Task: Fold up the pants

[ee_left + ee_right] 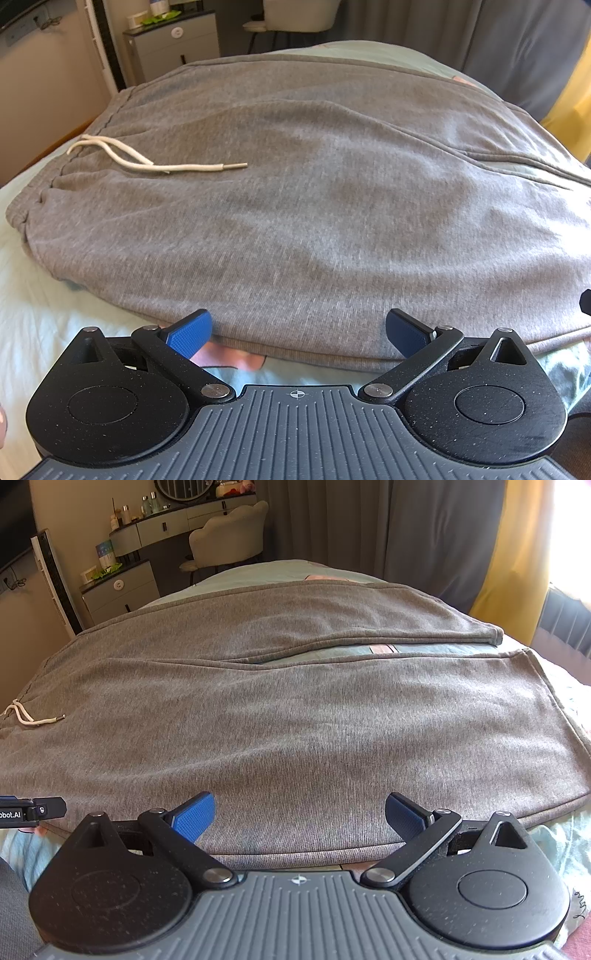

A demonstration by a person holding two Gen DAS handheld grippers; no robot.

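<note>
Grey sweatpants (314, 206) lie flat on the bed, waistband at the left with a white drawstring (147, 162), two legs running right. In the right wrist view the pants (295, 720) show both legs, cuffs at the right, and the drawstring (29, 718) at the far left. My left gripper (298, 332) is open at the pants' near edge, close to the waist end. My right gripper (300, 816) is open over the near leg's edge. Neither holds cloth. The left gripper's body (26, 810) shows at the right wrist view's left edge.
The bed has a pale blue-green sheet (44, 295) with pink patches. Beyond it stand a grey nightstand (173, 48), a vanity with a beige chair (229, 535), a white tower fan (55, 579), grey curtains (406, 528) and a yellow curtain at the right.
</note>
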